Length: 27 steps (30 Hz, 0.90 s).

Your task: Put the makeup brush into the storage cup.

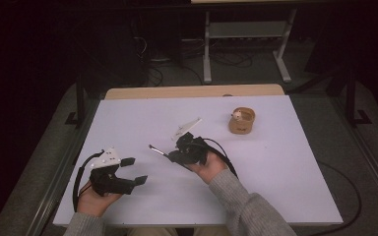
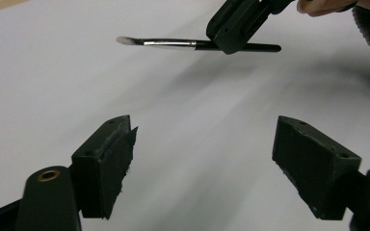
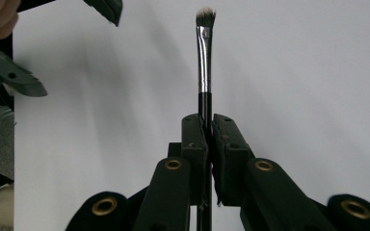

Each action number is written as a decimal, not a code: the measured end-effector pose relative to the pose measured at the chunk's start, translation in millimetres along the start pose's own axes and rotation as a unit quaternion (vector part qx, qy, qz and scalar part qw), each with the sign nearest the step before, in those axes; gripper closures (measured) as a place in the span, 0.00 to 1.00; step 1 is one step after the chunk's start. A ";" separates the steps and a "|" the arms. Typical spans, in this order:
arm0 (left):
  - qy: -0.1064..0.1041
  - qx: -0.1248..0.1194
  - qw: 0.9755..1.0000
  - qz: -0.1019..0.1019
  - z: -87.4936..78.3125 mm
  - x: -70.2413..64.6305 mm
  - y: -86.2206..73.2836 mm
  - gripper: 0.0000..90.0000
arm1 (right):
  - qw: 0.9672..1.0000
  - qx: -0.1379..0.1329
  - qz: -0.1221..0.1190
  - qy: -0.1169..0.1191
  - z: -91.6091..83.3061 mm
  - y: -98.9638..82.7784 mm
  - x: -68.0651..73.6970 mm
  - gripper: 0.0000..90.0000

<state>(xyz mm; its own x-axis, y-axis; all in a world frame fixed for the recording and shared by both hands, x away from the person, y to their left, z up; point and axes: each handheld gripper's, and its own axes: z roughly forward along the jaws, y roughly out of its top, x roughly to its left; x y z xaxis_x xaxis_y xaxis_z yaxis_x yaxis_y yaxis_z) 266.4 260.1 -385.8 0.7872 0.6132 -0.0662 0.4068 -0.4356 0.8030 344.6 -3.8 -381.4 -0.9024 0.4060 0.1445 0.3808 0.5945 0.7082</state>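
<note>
The right gripper [image 3: 206, 139] pinches the brush [image 3: 204, 62] by its handle above the tabletop [image 1: 275, 167], the left gripper [image 2: 204, 168] is spread empty; that thin handle could twist loose.

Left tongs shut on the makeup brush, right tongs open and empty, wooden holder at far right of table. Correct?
Swapped. The right tongs are shut on the makeup brush, as the right gripper view shows; the left tongs are open and empty. The wooden holder is at far right, as stated.
</note>
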 end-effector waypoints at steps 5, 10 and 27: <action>-0.012 0.007 1.000 0.007 6.4 -2.0 6.8 0.26 | 1.000 -0.012 -0.007 0.005 -19.3 -10.1 1.2 0.93; -0.022 0.010 1.000 0.013 11.1 -3.6 14.7 0.26 | 1.000 -0.020 -0.010 0.009 -33.4 -19.6 2.7 0.93; -0.065 0.021 0.997 0.035 31.4 -15.5 41.5 0.32 | 0.997 -0.061 -0.023 0.028 -62.0 -47.6 8.5 0.93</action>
<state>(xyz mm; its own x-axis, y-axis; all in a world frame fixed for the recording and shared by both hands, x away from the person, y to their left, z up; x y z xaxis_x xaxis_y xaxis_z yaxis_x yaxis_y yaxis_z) 285.6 211.8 -370.1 0.8664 0.4912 -0.0895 0.3661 -0.5029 0.7830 306.3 -71.7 -370.9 -0.9297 0.3385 0.1451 0.3136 0.5213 0.7937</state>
